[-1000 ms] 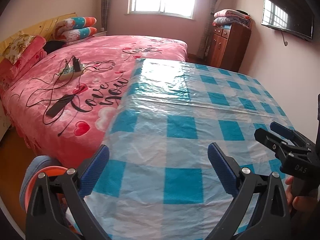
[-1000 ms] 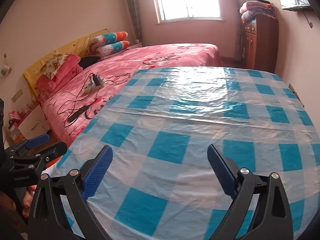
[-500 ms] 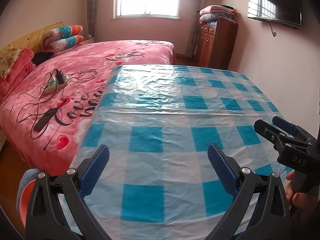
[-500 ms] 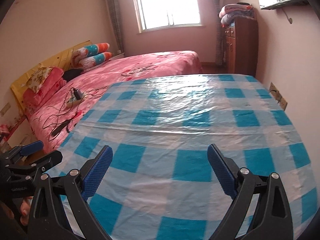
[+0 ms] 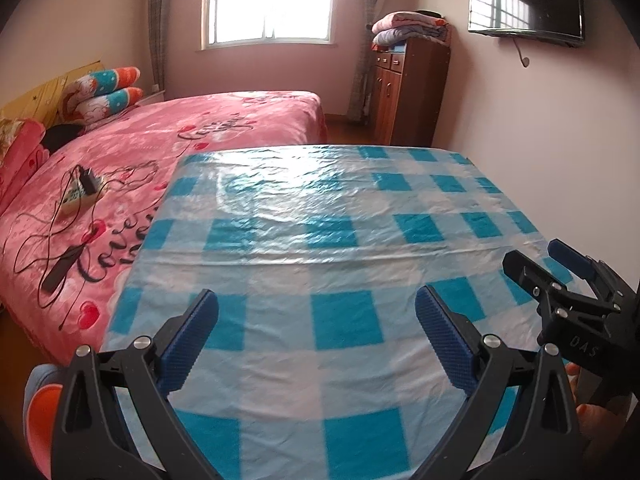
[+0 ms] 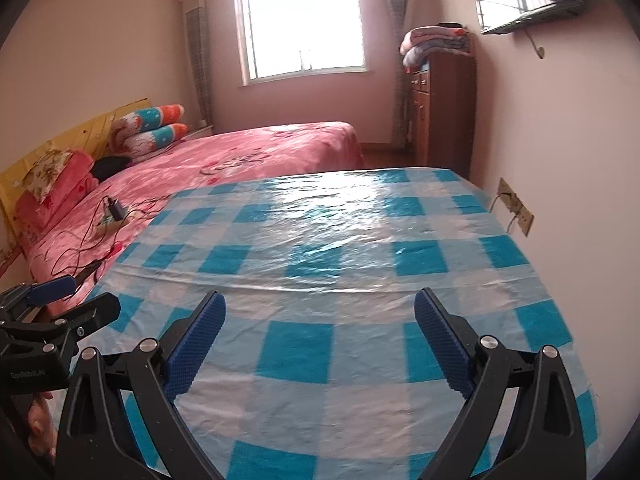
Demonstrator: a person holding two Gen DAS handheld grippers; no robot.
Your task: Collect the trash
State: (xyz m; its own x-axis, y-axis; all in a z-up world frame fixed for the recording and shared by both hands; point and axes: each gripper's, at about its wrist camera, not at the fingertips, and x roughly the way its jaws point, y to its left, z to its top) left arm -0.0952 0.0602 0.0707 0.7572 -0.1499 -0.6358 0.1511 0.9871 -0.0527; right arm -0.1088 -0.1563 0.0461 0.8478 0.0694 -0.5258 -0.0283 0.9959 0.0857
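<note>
At the far left of the left wrist view, low beside the bench, sits a round container with a blue outer rim and orange inside; only an edge of it shows and its contents cannot be told. No trash can be made out in either view.

Beyond it, the bed carries a pink heart-print blanket, with rolled pillows at its head. A power strip lies on the blanket with black cables trailing toward a dark flat device.

The bench fills the middle of both views, covered by a blue-and-white checked plastic cloth that is wrinkled and glossy where the window reflects on it. Its top is bare.

The left gripper hovers over the near edge of the bench, its jaws spread wide with nothing between them. To its right the right gripper is held by a hand; in its own camera its jaws are likewise wide apart and empty above the cloth.

Farther right, a wooden cabinet stands against the wall with folded blankets stacked on top. A television hangs on the right wall. In the right wrist view a wall socket sits on that wall just beside the bench edge.
</note>
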